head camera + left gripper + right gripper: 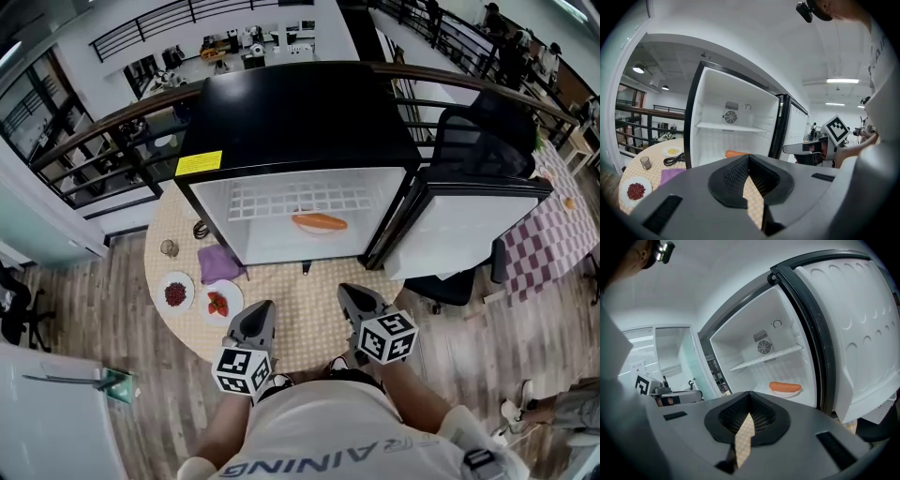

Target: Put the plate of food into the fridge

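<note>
The black fridge (300, 122) stands open on the round table. A white plate with an orange sausage (319, 223) lies on its floor, under the wire shelf (300, 199). The same plate (785, 388) shows in the right gripper view, and its sausage (736, 153) peeks over the jaws in the left gripper view. My left gripper (255, 317) and right gripper (356, 300) hover side by side over the table's near edge, well short of the fridge. Both are shut with nothing between the jaws, as seen on the left gripper (748, 157) and the right gripper (749, 395).
The fridge door (459, 234) swings out to the right. Left of the fridge lie a purple cloth (218, 263), a plate of red beans (175, 293), a plate of strawberries (217, 303), a glass (169, 247) and a cable (200, 229). A black chair (487, 131) stands behind the door.
</note>
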Demonstrator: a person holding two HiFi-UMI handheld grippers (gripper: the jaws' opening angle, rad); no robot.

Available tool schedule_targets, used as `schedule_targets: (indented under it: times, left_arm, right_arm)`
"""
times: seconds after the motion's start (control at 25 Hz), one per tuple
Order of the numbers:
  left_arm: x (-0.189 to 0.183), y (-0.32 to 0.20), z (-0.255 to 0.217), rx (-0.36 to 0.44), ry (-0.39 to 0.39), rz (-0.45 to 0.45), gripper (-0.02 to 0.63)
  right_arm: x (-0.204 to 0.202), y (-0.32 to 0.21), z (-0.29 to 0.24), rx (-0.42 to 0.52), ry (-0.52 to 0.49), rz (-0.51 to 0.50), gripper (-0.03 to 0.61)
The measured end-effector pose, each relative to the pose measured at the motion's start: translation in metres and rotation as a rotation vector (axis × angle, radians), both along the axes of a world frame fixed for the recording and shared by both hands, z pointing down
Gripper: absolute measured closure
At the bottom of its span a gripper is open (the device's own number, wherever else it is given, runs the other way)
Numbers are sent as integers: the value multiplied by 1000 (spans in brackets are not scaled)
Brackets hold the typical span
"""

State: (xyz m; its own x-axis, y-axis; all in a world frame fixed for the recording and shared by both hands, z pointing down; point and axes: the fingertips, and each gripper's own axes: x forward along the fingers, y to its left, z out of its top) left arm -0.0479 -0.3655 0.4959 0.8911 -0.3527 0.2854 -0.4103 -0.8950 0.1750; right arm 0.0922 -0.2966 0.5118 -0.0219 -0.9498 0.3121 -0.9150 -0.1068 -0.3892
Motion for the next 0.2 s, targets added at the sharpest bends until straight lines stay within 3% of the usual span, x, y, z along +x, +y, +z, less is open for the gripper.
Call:
schedule_targets:
  times: [0.2]
  left_arm:
    - [-3, -5, 2, -1, -7, -5, 606]
  right_arm:
    - [-2, -6, 1, 0, -8, -4, 558]
